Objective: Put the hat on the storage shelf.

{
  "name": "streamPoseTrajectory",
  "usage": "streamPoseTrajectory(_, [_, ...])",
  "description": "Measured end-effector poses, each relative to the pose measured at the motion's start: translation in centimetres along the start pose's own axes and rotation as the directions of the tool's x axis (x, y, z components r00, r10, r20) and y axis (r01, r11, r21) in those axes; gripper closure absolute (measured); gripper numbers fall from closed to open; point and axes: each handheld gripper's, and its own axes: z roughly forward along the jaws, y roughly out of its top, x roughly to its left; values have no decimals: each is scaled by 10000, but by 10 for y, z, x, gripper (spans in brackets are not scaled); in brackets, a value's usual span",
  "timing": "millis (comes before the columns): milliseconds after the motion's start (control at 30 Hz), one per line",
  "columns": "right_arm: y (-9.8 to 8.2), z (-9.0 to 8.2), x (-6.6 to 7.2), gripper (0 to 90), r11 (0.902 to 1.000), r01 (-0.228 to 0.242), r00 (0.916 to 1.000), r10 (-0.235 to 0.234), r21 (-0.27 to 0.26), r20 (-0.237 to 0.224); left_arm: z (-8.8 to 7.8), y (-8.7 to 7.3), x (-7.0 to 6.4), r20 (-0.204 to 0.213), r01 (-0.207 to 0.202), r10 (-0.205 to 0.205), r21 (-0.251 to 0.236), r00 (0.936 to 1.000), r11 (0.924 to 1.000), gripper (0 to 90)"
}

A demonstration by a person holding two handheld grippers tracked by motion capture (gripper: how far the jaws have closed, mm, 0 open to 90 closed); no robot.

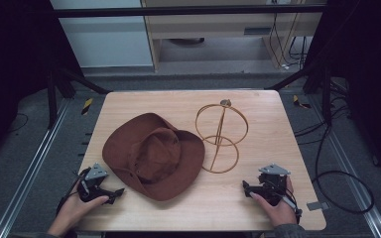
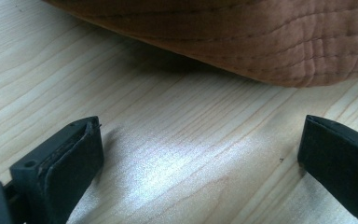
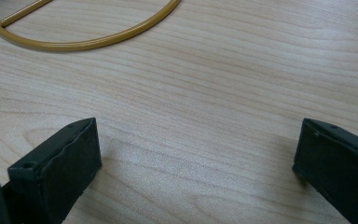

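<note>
A brown hat (image 1: 154,154) lies flat in the middle of the wood table (image 1: 258,106), top side up, w/ its brim spread on the wood. A gold wire stand (image 1: 222,136) sits just beside it at about 2 o'clock from the hat, well w/in reach. The stand is probably there so the hat can go on its round top.

The left gripper (image 1: 113,194) rests low at about 7 o'clock from the hat, jaws spread wide w/ nothing between them. In the left gripper view the hat brim (image 2: 242,42) is near, right ahead at 12 o'clock, not touching the jaws. It looks aimed that way so it can slide in & pinch the brim.

The right gripper (image 1: 247,188) sits at about 4 o'clock from the hat, near the table's front edge, jaws also wide apart & holding nothing. Its own view shows the stand's bottom ring (image 3: 81,42) up at 11 o'clock. It seems parked there, maybe to steady the stand.
</note>
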Motion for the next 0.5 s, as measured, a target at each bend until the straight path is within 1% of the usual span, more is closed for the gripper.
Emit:
streamPoseTrajectory(100, [0,0,0,6,10000,3,10000,-3,0,3,0,0,0,15,-46,46,32,10000,10000,0])
streamPoseTrajectory(233, [0,0,0,7,10000,6,10000,-6,-2,1,-3,1,-1,98,-138,136,258,9999,9996,2])
streamPoseTrajectory(300, [0,0,0,6,10000,7,10000,-7,-2,2,-5,1,-1,63,-168,167,292,9998,9994,31])
streamPoseTrajectory(333, [0,0,0,7,10000,5,10000,-5,-1,2,-6,1,-1,44,-132,131,209,9999,9997,41])
streamPoseTrajectory(367, [0,0,0,6,10000,7,10000,-7,-2,4,-8,2,-1,49,-104,103,135,9999,9999,32])
streamPoseTrajectory(433, [0,0,0,6,10000,1,10000,-1,-3,3,-11,2,-3,79,-153,153,12,9999,9999,34])
streamPoseTrajectory(500, [0,0,0,7,10000,0,10000,0,-2,3,-15,3,-5,161,-104,107,-229,9998,9997,43])
